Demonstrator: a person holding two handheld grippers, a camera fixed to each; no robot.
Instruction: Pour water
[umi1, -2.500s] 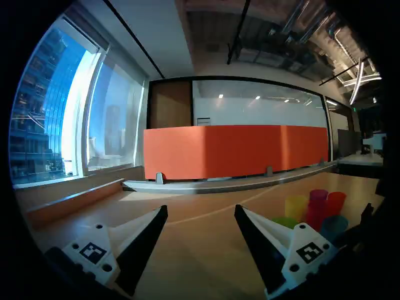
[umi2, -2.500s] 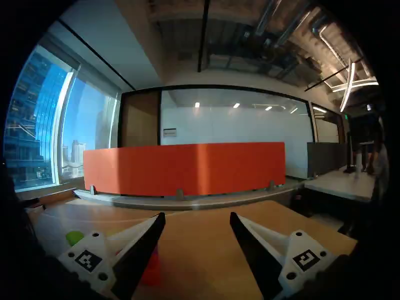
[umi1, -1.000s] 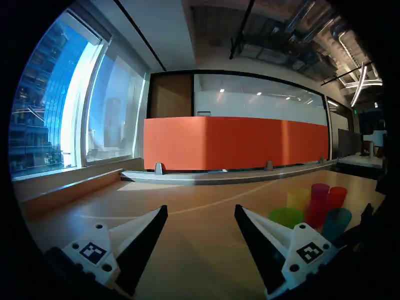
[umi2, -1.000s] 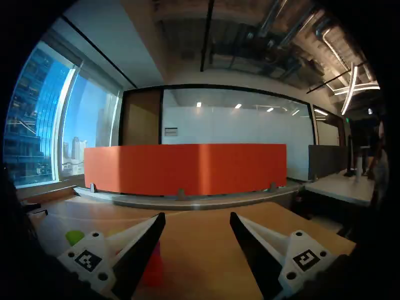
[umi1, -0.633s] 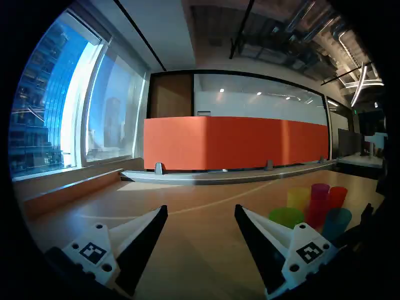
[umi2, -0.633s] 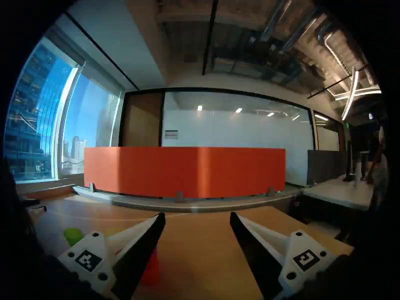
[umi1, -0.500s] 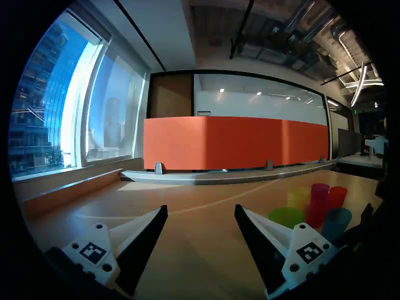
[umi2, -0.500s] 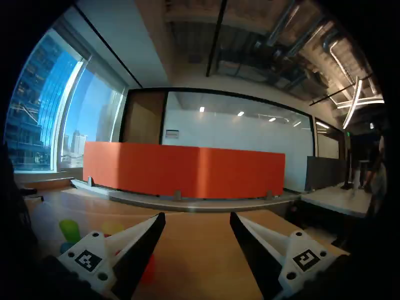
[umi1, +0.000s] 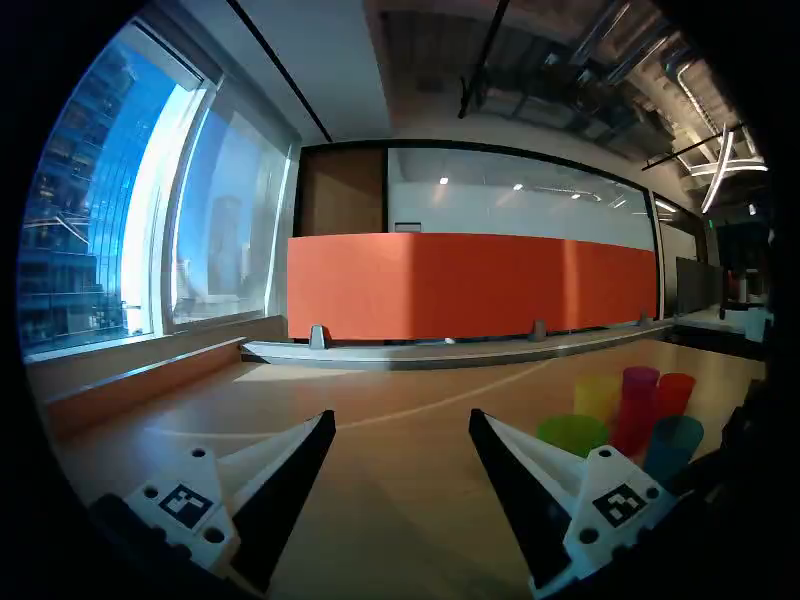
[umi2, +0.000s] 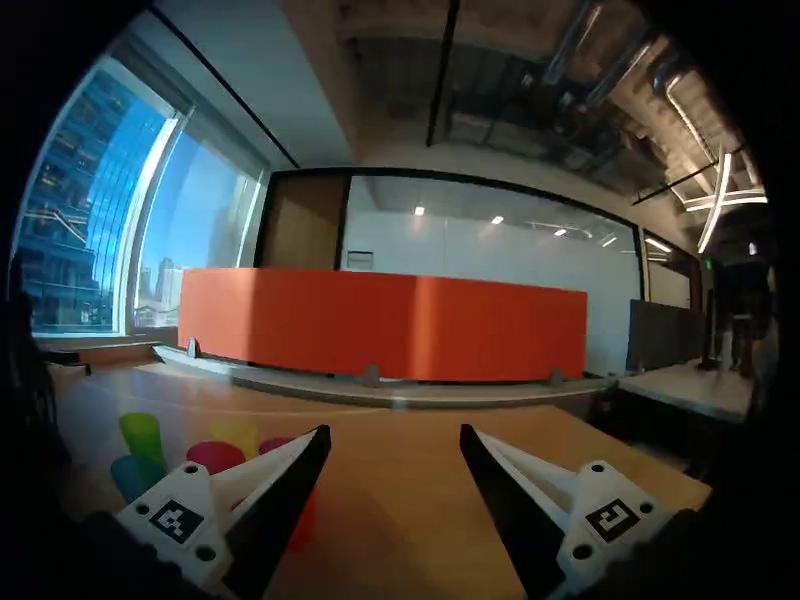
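I hold both grippers low over the wooden table (umi1: 400, 520). The left gripper (umi1: 400, 414) has its fingers spread wide with nothing between them, and the right gripper (umi2: 393, 430) likewise. The coloured cups (umi1: 628, 420) stand clustered just beyond my left gripper's right finger (beside the right gripper's left one).

Open-plan office in a high-rise. A long wooden desk (umi1: 400, 470) is backed by an orange divider panel (umi1: 470, 295), with a glass-walled room (umi1: 520, 205) behind. Tall windows (umi1: 110, 240) face towers. Overhead are exposed ceiling ducts (umi1: 610, 60) and linear pendant lights (umi1: 722, 165).
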